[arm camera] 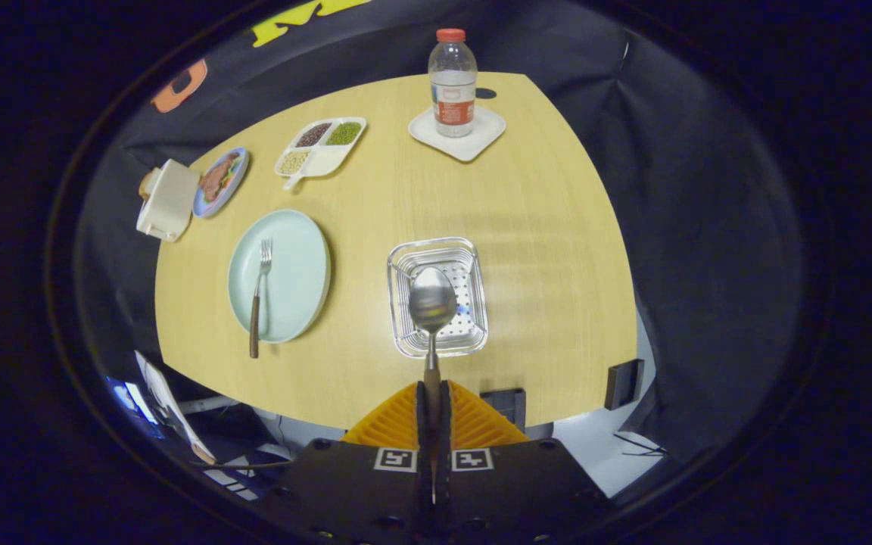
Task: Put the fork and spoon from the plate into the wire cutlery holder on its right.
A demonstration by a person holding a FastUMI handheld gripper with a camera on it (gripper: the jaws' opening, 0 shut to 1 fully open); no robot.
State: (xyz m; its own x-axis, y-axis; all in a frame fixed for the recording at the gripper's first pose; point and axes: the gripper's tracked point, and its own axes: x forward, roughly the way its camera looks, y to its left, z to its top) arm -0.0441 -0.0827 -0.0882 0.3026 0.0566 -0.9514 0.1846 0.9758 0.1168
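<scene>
Spoon [433, 301] hanging over wire cutlery holder [474, 265], hand-held gripper [433, 397] clenching its handle; fork [259, 295] waiting on plate [296, 250] at nine o'clock.

Bright overhead light falls evenly on the table [542, 227], with soft glare bands across its top and a shine on the spoon [433, 301]. Fisheye bending curves the table's edges. Surroundings are dim.
</scene>
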